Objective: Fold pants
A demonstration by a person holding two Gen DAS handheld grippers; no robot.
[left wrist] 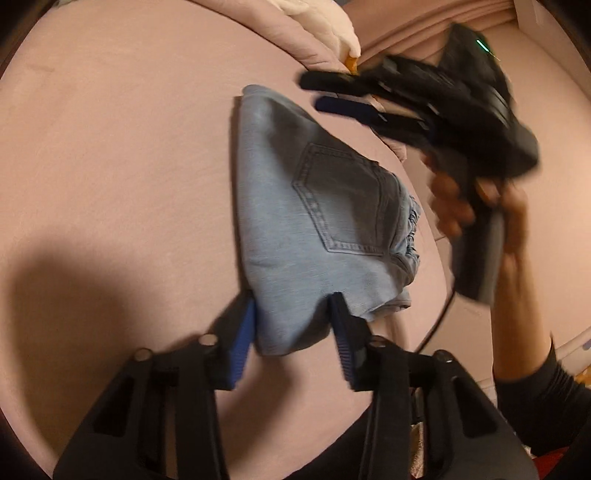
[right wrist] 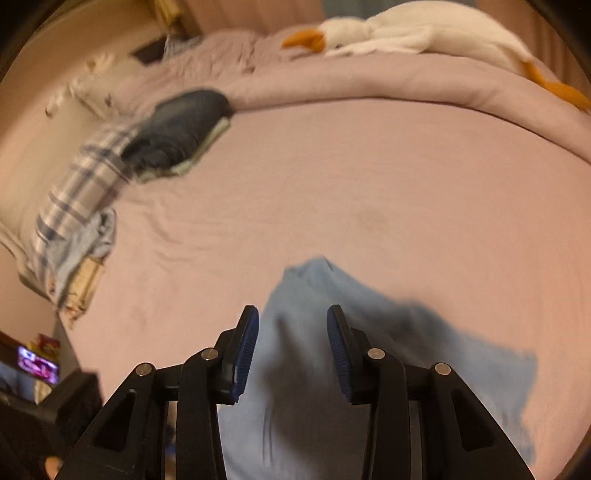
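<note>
The jeans (left wrist: pixel 317 221) lie in the middle of the left wrist view as a compact, roughly triangular bundle on the pink bed sheet (left wrist: pixel 110 166), back pocket (left wrist: pixel 343 199) facing up and the gathered waistband along the right edge. That shape suggests the folding is largely done: the legs seem already doubled under, so only the seat shows.

The left gripper (left wrist: pixel 291 325) sits at the bottom centre of that view with its jaws spread wide on either side of the bundle's near corner, the blue pads beside the cloth but not pinching it (whether they touch the fabric is hard to tell). Placed so, it looks ready either to press the corner flat or to let go of it.

The right gripper (left wrist: pixel 332 92), held in a bare hand (left wrist: pixel 465 206), hangs blurred in the upper right of the frame, above the far tip of the jeans and apart from them. In its own view its jaws stand open and empty over the denim, which fills the lower centre there.

Farther out, a rolled quilt (right wrist: pixel 369 77) borders the sheet at the top, a white stuffed goose (right wrist: pixel 406 33) rests on it, and a pile of other clothes (right wrist: pixel 129 147) lies at the upper left.
</note>
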